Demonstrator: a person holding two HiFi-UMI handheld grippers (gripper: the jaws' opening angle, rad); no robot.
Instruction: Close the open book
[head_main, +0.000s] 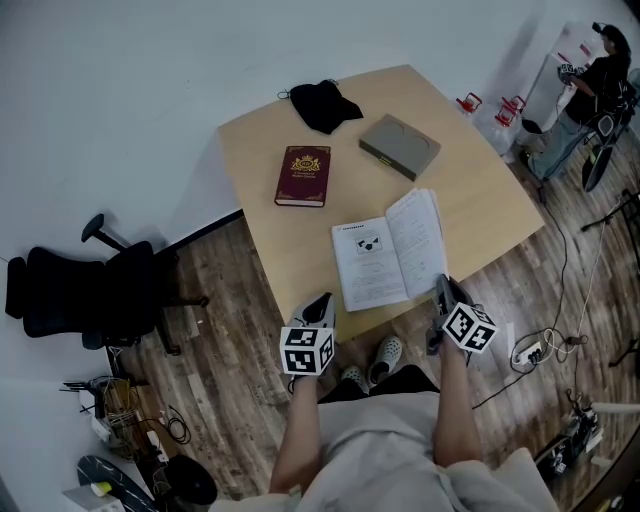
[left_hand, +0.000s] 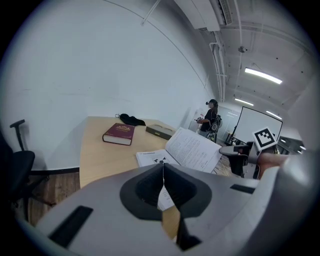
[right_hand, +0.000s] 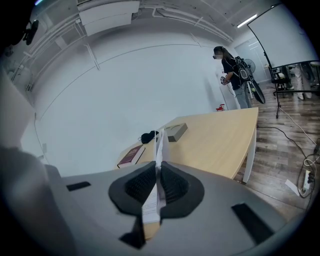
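Looking first for containers, I found only one candidate: a flat grey box (head_main: 400, 146) lying on the table (head_main: 470, 200) well beyond both claws, its top shut, so I could not tell what it held. The open book (head_main: 375, 260) lay near the table's near edge, just ahead of the left claw (head_main: 322, 303) and slightly to that claw's right, and reaching across to the right claw (head_main: 441, 290). Its spine, the long axis, ran away from me across the table, leaning a little to the left at the far end. The left half lay flat with its printed page facing up, while the right half stood tilted up off the table. The right claw pinched that raised right-hand leaf at its near outer corner; in the right gripper view the paper ran edge-on between the ribbed pads. The left claw was pressed together with nothing in it, apart from the book. Beyond the left claw, past the open book, lay a closed red book (head_main: 303, 175), and farther on a black cloth (head_main: 324, 103) at the table's far edge, to the left of the grey box.
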